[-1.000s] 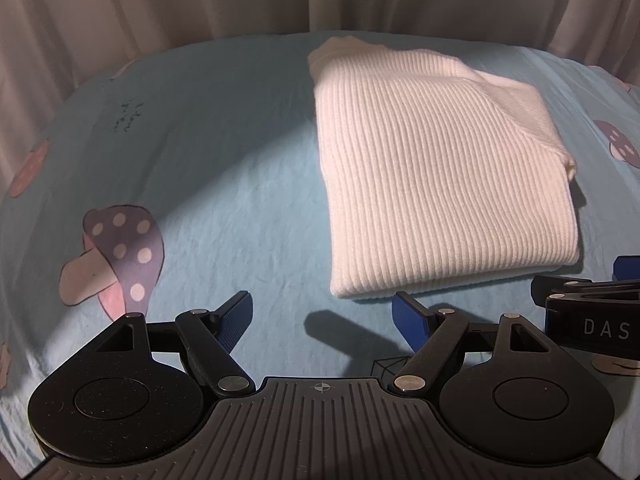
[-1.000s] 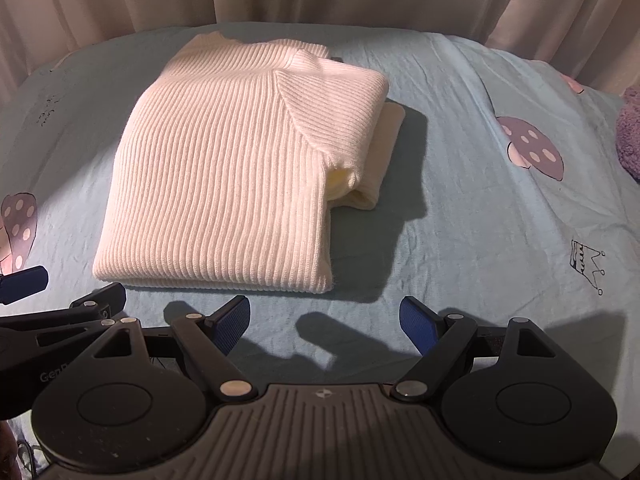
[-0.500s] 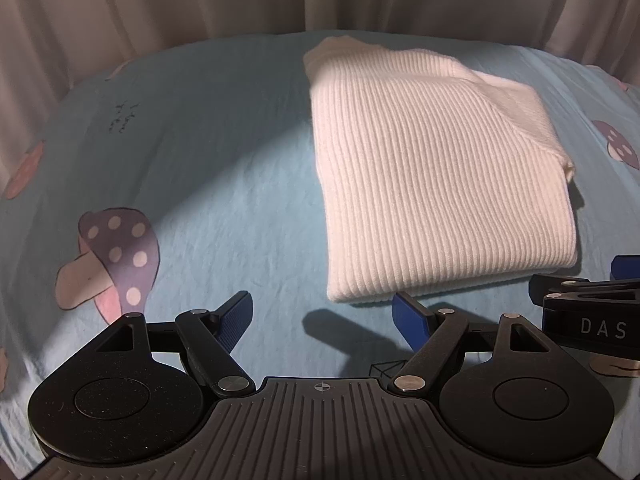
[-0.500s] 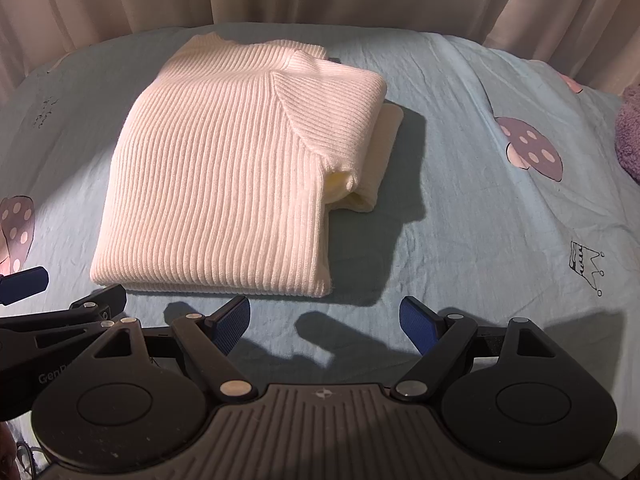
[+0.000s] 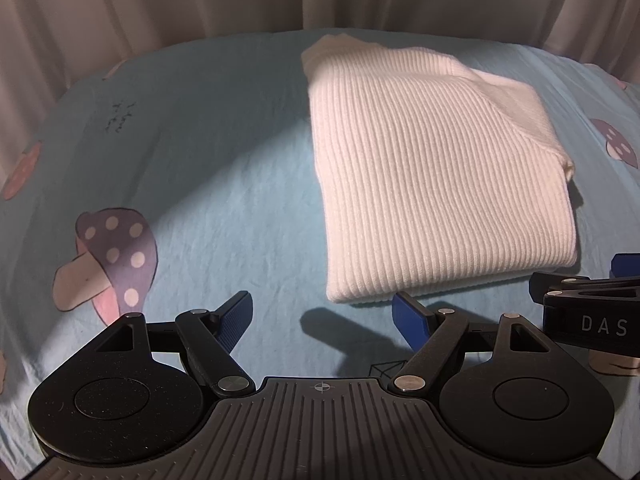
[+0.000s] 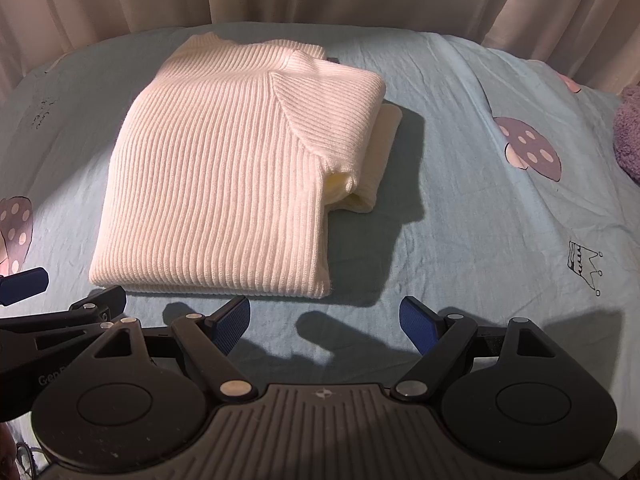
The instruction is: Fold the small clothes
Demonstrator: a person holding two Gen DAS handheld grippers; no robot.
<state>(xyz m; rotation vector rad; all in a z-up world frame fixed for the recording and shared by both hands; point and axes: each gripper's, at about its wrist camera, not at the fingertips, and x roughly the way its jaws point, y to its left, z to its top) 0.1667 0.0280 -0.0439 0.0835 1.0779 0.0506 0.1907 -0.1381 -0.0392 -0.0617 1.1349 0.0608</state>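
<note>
Sweater lies folded; both claws spread wide, seemingly empty.

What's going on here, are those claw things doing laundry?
A person holds a two-finger gripper in each hand and is folding clothes on a blue mushroom-print sheet. The white ribbed sweater already lies folded into a neat rectangle. The left gripper and right gripper are both open, just short of its near edge, touching nothing.
</note>
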